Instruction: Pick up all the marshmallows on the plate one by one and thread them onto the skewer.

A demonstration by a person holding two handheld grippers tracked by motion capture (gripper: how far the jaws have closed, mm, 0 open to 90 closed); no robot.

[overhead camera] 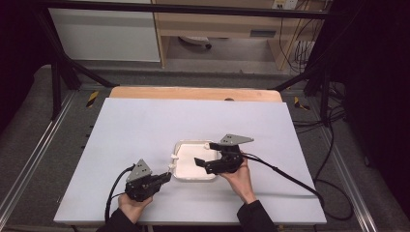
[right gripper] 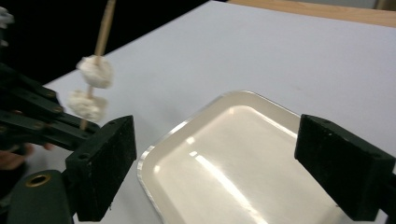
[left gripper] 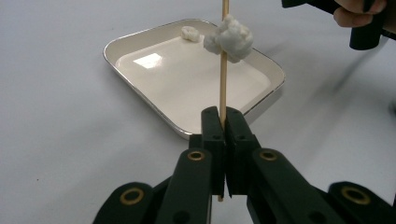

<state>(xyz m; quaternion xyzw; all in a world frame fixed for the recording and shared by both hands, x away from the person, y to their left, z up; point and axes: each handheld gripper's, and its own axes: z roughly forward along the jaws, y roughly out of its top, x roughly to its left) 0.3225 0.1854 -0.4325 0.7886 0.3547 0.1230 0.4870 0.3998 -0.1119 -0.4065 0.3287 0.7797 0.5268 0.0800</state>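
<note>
Black jaws of the left gripper point(left gripper: 223, 122) clamp a thin wooden skewer point(left gripper: 224, 84) upright, white lumps point(left gripper: 229, 38) threaded on it, just beside the tray's near corner. Right gripper point(right gripper: 215, 168) jaws spread wide, nothing between, above the white tray point(overhead camera: 180, 146). Pale worktop point(overhead camera: 145, 125) beneath.

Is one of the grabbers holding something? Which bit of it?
The left gripper pinches a thin wooden stick near its lower end, with white fluffy lumps threaded higher up. The right gripper is open above the white tray, holding nothing.
</note>
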